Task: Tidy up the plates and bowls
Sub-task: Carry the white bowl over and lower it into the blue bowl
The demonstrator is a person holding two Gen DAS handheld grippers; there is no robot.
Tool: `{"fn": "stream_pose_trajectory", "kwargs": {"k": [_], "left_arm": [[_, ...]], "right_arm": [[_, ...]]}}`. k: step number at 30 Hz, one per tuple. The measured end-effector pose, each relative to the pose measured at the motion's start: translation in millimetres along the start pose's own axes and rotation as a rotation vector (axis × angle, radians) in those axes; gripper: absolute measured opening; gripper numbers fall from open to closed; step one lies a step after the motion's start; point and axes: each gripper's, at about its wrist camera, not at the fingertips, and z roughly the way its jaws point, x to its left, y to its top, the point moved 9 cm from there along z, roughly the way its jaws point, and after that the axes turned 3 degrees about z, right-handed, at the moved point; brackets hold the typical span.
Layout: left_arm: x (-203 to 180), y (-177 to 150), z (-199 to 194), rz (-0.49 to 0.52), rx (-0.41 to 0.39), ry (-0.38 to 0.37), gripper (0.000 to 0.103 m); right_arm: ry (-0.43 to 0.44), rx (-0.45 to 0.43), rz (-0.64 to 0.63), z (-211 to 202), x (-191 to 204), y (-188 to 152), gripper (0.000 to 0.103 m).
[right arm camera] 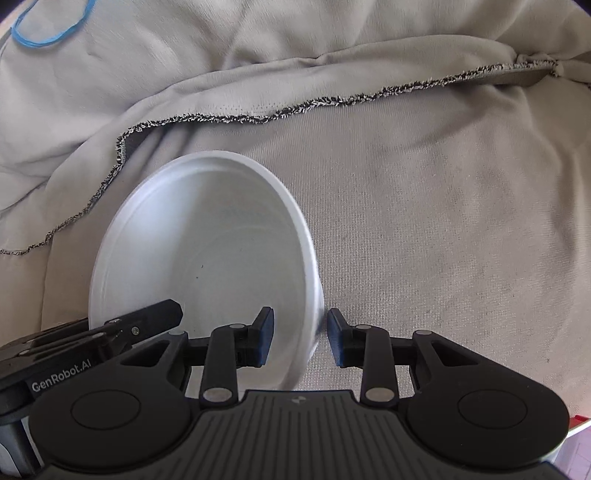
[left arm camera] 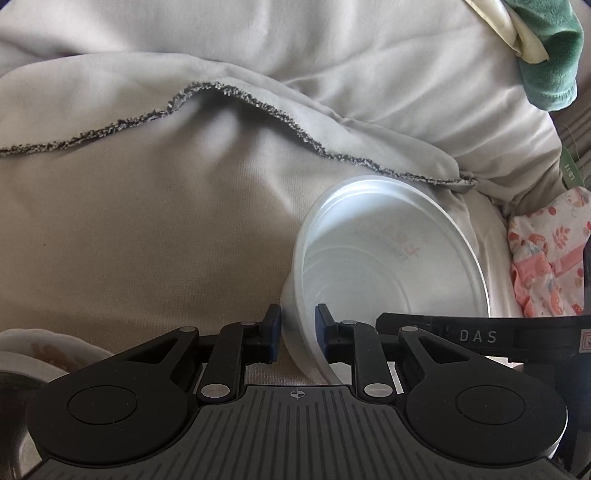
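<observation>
A translucent white plastic bowl (left arm camera: 388, 258), apparently nested with others, rests tilted on beige cloth. My left gripper (left arm camera: 298, 332) is shut on its near left wall, one blue pad inside and one outside. In the right wrist view the same bowl (right arm camera: 207, 240) lies to the left. There my right gripper (right arm camera: 300, 336) is shut on its right wall, the wall caught between the pads. Each gripper shows in the other's view: the right one's black body (left arm camera: 480, 336) and the left one's black finger (right arm camera: 147, 321) at the bowl's left rim.
Crumpled beige cloth with a frayed dark hem (left arm camera: 258, 107) covers the surface. A patterned ceramic dish (left arm camera: 48, 350) and a metal bowl (left arm camera: 11, 406) sit at lower left. Green fabric (left arm camera: 554, 55) and floral pink fabric (left arm camera: 546, 258) lie to the right. A blue rubber band (right arm camera: 48, 26) lies far left.
</observation>
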Motion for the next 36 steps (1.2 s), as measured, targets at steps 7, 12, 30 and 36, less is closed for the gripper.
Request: {"fn": "stream_pose_trajectory", "kwargs": {"k": [7,12,30,36], "left_arm": [[-6.3,7.5,-10.8,0.012,-0.067,-0.012,0.024],[-45.5,22.4,-89.3,0.1,-0.247,-0.045,0.027],[-77.7,-68.8,-174.5,0.149,-0.224,-0.115,0.027],[-30.6,-87.0,-107.2,0.03,-0.043,-0.133,0.02]], "right_arm": [[0.012,-0.038,0.009,-12.2,0.4,5.4,0.025],[0.068,-0.169,0.017,-81.2,10.3,21.2,0.025],[0.063,-0.18,-0.038,-173.3,13.0,-96.7,0.026],[-0.081,-0.178,-0.07,-125.9,8.3,-100.7,0.026]]}}
